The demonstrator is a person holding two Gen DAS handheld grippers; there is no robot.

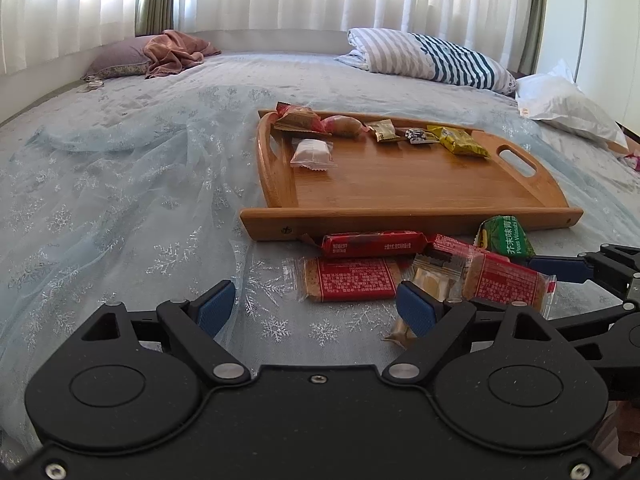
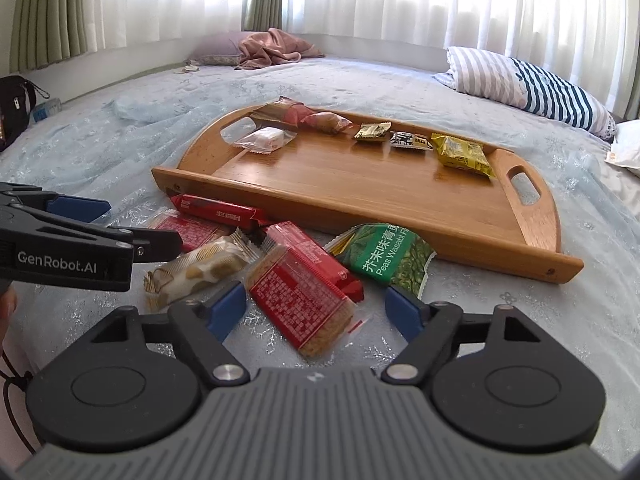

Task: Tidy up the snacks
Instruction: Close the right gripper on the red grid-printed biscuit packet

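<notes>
A wooden tray (image 1: pixel 400 184) (image 2: pixel 360 184) lies on the bed with several wrapped snacks along its far edge, among them a white packet (image 1: pixel 311 154) (image 2: pixel 266 139) and a yellow packet (image 1: pixel 460 141) (image 2: pixel 462 155). In front of the tray lie loose snacks: a red bar (image 1: pixel 372 244) (image 2: pixel 218 212), red cracker packs (image 1: pixel 352 279) (image 2: pixel 300 292), a green wasabi pea bag (image 1: pixel 506 236) (image 2: pixel 384 258) and a beige nougat packet (image 2: pixel 200 270). My left gripper (image 1: pixel 316 308) is open and empty, just before the pile. My right gripper (image 2: pixel 316 308) is open, its jaws either side of a red cracker pack.
The bed has a pale blue snowflake cover (image 1: pixel 120 200). A striped pillow (image 1: pixel 432 58) and a white bag (image 1: pixel 568 104) lie at the far right, a pink cloth (image 1: pixel 176 50) at the far left. A black bag (image 2: pixel 14 108) sits at the left edge.
</notes>
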